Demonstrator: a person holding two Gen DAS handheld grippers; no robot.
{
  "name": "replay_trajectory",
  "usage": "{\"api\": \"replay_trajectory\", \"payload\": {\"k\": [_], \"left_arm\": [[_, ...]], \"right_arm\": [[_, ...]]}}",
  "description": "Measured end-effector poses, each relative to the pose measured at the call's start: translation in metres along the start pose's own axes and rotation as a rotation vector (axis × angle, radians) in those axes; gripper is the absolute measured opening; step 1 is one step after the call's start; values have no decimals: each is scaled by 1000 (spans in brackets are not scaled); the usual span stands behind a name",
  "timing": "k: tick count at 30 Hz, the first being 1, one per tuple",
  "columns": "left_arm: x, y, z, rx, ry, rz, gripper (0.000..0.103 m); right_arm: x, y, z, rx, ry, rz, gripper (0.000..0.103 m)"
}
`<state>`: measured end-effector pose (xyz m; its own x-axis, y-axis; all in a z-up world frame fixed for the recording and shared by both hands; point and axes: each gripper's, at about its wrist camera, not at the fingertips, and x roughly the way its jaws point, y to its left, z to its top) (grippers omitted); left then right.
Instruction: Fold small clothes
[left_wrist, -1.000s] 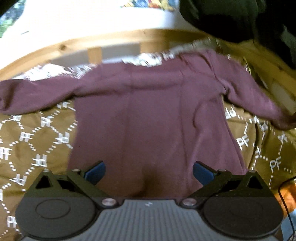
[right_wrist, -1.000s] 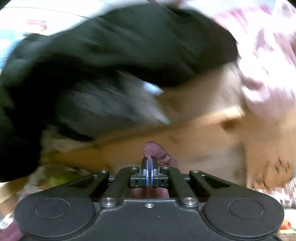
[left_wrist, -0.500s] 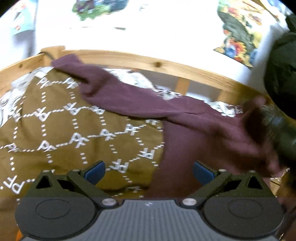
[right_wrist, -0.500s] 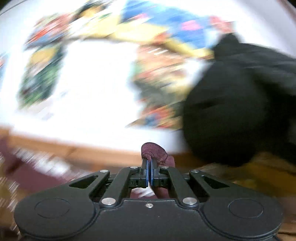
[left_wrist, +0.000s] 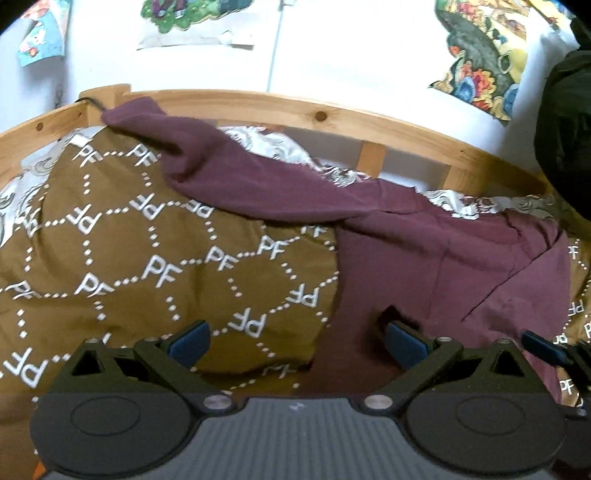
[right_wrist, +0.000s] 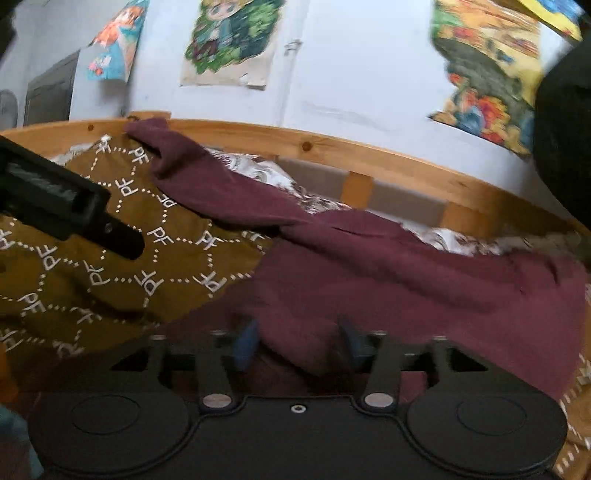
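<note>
A maroon long-sleeved top (left_wrist: 454, 266) lies on a brown patterned blanket (left_wrist: 110, 258). One sleeve (left_wrist: 207, 162) stretches to the far left, up to the wooden bed rail. The other sleeve is folded over the body on the right (left_wrist: 532, 280). My left gripper (left_wrist: 295, 341) is open and empty, over the top's left edge. My right gripper (right_wrist: 299, 341) is open above the top (right_wrist: 406, 288); a fold of maroon cloth lies between its fingers. The left gripper's finger shows in the right wrist view (right_wrist: 74, 210).
A wooden bed rail (left_wrist: 332, 118) runs along the back, against a white wall with posters (left_wrist: 480, 62). A dark garment (left_wrist: 565, 122) hangs at the right. A patterned white sheet (left_wrist: 280, 147) shows behind the blanket.
My right gripper was shut on the sleeve cuff; it has carried it across over the top's body and opened. My left gripper has swung left and stayed open.
</note>
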<state>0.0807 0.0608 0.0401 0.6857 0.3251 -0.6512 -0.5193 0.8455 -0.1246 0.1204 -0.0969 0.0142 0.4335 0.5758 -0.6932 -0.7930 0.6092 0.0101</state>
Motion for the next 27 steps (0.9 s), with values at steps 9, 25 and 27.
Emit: {"api": "replay_trajectory", "payload": {"k": [9, 25, 27], "left_arm": [[34, -36, 5, -45, 89, -150, 102], [33, -61, -35, -46, 94, -327, 2], [26, -63, -46, 11, 94, -307, 2]], "right_arm": [[-35, -110, -43, 237, 5, -337, 73], [-22, -182, -74, 349, 41, -500, 70], [-21, -182, -74, 347, 43, -501, 70]]}}
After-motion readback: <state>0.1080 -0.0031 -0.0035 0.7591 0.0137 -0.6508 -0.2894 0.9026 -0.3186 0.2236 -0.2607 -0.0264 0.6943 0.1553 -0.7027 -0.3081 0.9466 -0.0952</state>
